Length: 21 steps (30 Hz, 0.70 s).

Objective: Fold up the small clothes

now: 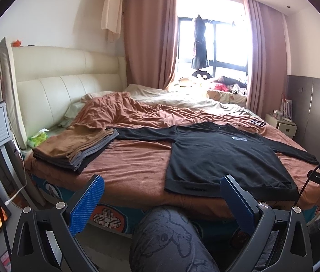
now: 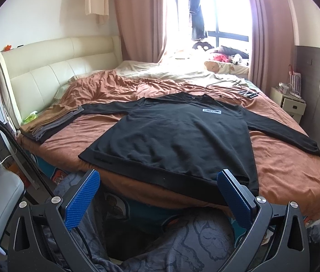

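A black long-sleeved shirt (image 1: 223, 156) (image 2: 178, 136) lies spread flat on the brown bedspread (image 1: 132, 165), sleeves out to both sides, hem at the near bed edge. Its small grey chest label (image 2: 211, 111) faces up. My left gripper (image 1: 160, 181) hangs open in front of the bed edge, left of the shirt's hem, with nothing between its blue pads (image 1: 87, 201). My right gripper (image 2: 158, 176) is open too, just short of the hem's middle, holding nothing.
A stack of folded brown and grey clothes (image 1: 78, 149) (image 2: 51, 122) sits at the bed's left, touching the left sleeve. Cables and a small device (image 2: 248, 94) lie behind the shirt. A person's patterned trouser leg (image 1: 171, 238) is below the grippers. A white nightstand (image 2: 289, 106) stands right.
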### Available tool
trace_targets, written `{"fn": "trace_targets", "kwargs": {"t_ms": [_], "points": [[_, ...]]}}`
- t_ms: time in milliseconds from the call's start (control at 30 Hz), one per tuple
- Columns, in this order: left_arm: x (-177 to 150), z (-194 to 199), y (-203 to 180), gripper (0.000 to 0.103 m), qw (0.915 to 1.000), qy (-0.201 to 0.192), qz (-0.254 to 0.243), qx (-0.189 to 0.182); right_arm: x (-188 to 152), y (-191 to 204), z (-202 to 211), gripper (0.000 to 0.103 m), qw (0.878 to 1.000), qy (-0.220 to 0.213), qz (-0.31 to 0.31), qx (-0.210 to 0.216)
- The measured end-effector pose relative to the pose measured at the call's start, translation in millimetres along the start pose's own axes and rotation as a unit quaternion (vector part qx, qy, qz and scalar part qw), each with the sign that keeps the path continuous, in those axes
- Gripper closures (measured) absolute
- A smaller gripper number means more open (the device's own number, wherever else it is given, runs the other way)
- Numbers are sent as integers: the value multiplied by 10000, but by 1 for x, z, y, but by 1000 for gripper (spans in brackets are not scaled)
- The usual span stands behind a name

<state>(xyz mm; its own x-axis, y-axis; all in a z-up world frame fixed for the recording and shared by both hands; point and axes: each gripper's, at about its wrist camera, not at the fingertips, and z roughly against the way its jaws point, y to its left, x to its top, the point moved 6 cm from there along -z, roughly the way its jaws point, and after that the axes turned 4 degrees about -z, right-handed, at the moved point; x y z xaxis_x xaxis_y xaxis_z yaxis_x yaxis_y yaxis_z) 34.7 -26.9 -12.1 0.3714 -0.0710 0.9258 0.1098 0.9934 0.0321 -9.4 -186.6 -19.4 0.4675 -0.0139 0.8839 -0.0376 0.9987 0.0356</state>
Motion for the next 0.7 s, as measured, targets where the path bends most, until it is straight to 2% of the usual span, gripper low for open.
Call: {"fn": "trace_targets", "kwargs": {"t_ms": [700], "points": [[0,3,3,0,10000,-68,-38,-35,3,-4,0,0,9999,-93,-29,-46]]}}
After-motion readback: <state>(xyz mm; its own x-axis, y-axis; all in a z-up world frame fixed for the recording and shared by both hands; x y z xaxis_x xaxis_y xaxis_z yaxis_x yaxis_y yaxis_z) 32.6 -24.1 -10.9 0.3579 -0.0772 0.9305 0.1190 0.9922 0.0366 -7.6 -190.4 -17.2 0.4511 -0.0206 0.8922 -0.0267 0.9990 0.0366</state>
